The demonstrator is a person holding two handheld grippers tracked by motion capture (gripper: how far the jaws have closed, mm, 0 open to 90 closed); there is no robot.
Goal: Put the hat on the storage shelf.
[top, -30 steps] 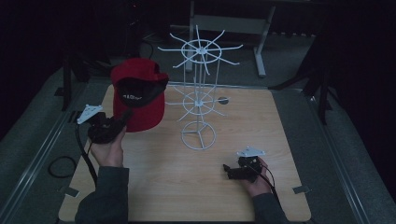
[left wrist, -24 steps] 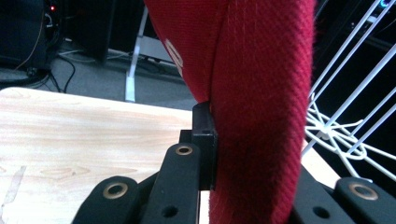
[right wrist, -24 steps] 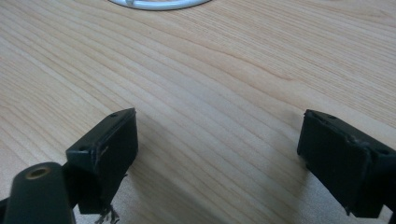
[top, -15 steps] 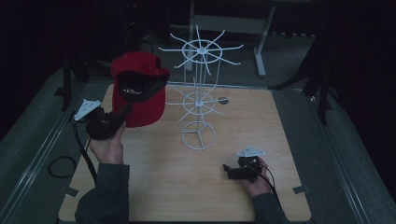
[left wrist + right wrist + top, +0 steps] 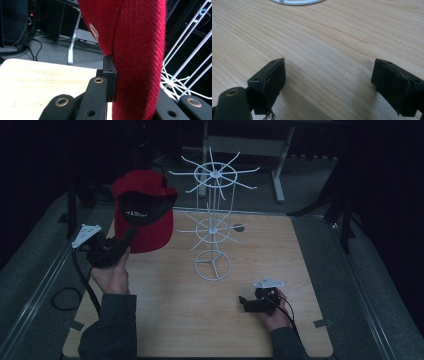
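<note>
A light wooden table (image 5: 165, 320) stands in a dim room, grey carpeted floor (image 5: 35, 265) around it and a white-legged desk (image 5: 277, 175) behind.

Place: a lab or recording workspace, dim, not a home.
Work surface: light wood table (image 5: 165, 320) set on grey carpeted floor (image 5: 35, 270), with tape marks at its near corners.
Background: dark surround; a metal-legged bench (image 5: 245, 145) behind the table; equipment with a small red indicator light (image 5: 31, 15) and loose cables (image 5: 32, 50) on the floor.
Fixture: white wire display rack (image 5: 212, 220) standing on the table.
</note>
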